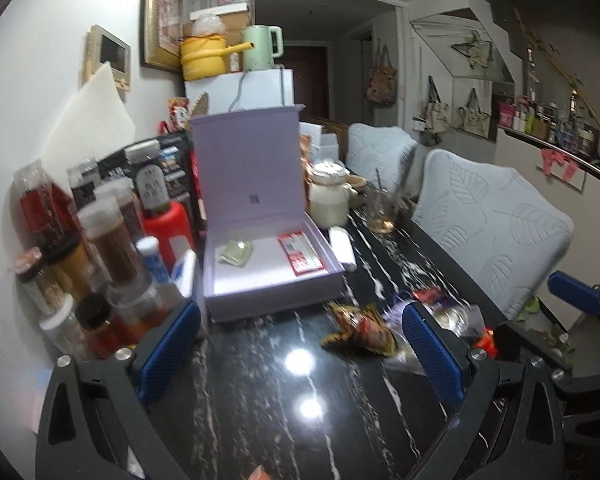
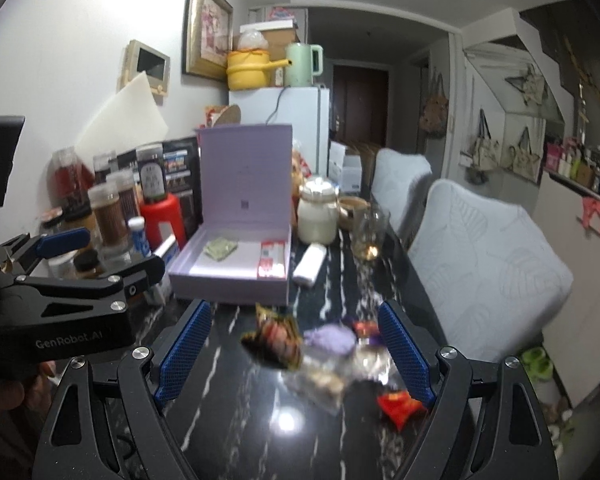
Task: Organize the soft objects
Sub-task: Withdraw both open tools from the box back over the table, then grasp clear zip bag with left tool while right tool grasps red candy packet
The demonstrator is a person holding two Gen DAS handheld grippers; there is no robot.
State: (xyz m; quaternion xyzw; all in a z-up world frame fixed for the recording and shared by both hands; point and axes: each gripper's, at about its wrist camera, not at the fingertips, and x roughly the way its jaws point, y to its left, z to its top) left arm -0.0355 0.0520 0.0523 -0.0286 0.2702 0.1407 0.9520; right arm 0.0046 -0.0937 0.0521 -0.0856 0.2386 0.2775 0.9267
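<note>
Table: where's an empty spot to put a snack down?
The dark table is bare between the purple box and the left tool, left of the snack pile. The box floor is free between the green packet and red packet. The jars crowd the left.

Tabletop [image 1: 260, 360] is glossy black stone-look with white veins, shiny enough to mirror the ceiling lights. The lilac box [image 1: 256, 280] looks like matt card, smooth inside. Snack packets [image 2: 276, 340] are crinkly foil and clear plastic film, pretty reflective. Gripper pads [image 1: 168, 352] are blue with a rough knurled texture, mounted on matt black plastic arms with bright metal screw heads. Chair covers [image 1: 496, 232] are pale quilted cloth with an embossed leaf pattern. Spice jars [image 1: 108, 236] look like clear plastic.
</note>
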